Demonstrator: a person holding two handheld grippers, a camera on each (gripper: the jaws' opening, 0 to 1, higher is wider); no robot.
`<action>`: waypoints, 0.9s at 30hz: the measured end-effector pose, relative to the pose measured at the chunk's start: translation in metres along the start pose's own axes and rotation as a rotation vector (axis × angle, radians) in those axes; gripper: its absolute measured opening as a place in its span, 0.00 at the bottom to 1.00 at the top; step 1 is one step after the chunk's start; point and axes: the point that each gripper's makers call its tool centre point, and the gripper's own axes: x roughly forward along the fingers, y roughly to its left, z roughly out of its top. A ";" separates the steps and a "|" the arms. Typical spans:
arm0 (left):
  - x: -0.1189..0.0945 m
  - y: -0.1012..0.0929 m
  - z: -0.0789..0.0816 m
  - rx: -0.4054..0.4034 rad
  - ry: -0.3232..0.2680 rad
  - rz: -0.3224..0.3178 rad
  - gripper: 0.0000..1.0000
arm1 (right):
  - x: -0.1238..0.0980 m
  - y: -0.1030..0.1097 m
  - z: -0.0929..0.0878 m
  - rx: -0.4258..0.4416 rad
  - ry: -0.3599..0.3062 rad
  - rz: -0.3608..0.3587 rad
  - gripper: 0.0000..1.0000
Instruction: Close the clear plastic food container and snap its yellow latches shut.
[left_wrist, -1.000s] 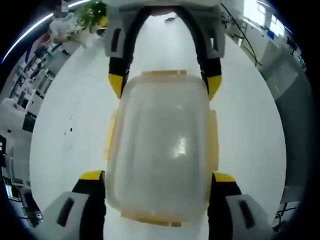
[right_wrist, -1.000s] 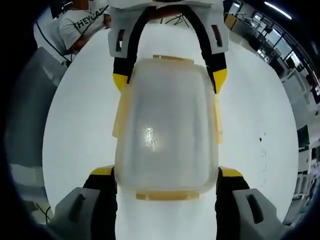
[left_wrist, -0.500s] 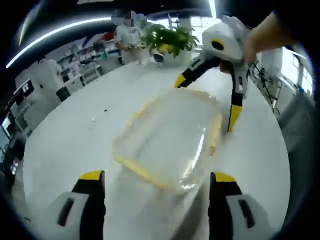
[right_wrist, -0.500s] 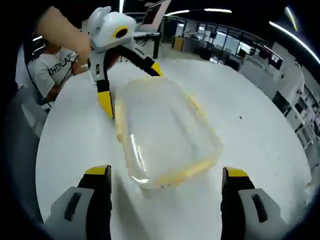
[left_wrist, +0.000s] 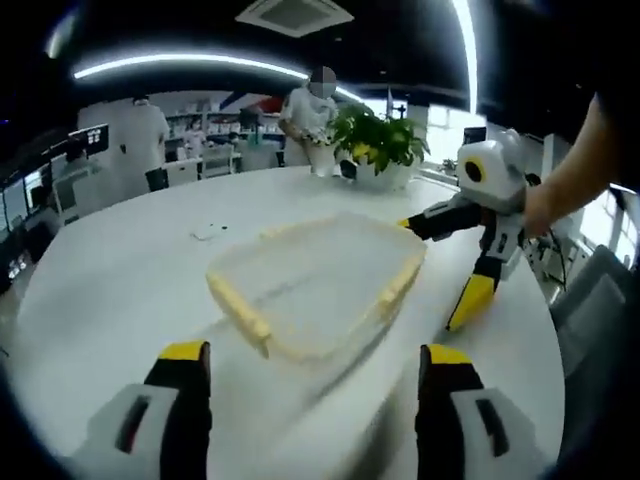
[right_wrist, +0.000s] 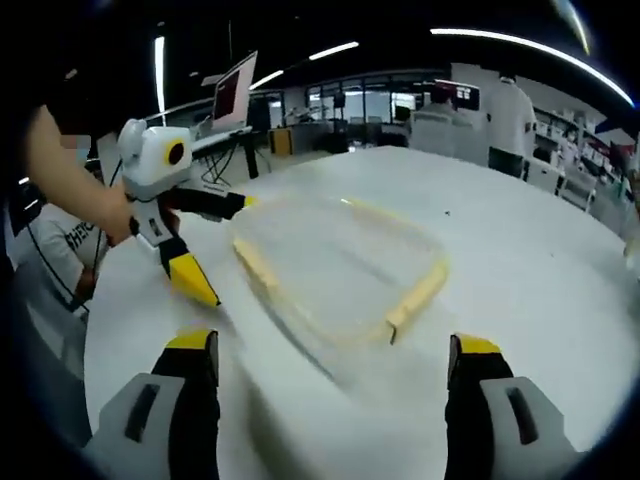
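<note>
The clear plastic container (left_wrist: 320, 285) with its lid on lies flat on the round white table (left_wrist: 110, 300). Yellow latches (left_wrist: 238, 305) run along its sides; blur hides whether they are snapped down. My left gripper (left_wrist: 315, 355) is open, held back from the container's near edge with nothing between its jaws. My right gripper (left_wrist: 432, 270) is at the container's right side, open and held by a hand. In the right gripper view the container (right_wrist: 340, 265) lies ahead of my open right gripper (right_wrist: 332, 345), and the left gripper (right_wrist: 228, 250) stands open at its left side.
A potted plant (left_wrist: 375, 140) stands at the table's far edge. People stand behind it among desks and screens. A grey chair (left_wrist: 600, 300) is at the right. A monitor (right_wrist: 232, 95) rises beyond the table, and a seated person (right_wrist: 60, 255) is close by.
Both grippers, which straddled the container's ends from above a second ago, have pulled back and tilted to a low angle. The container stays on the table.
</note>
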 end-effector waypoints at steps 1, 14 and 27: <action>0.000 -0.001 0.000 -0.002 0.001 -0.002 0.83 | -0.001 0.000 0.000 0.013 -0.007 -0.004 0.93; -0.018 -0.002 -0.008 -0.035 0.034 0.032 0.80 | -0.018 -0.002 0.006 0.050 -0.017 -0.040 0.89; -0.055 -0.007 -0.020 -0.119 0.006 0.083 0.73 | -0.057 0.001 0.001 0.096 -0.030 -0.066 0.86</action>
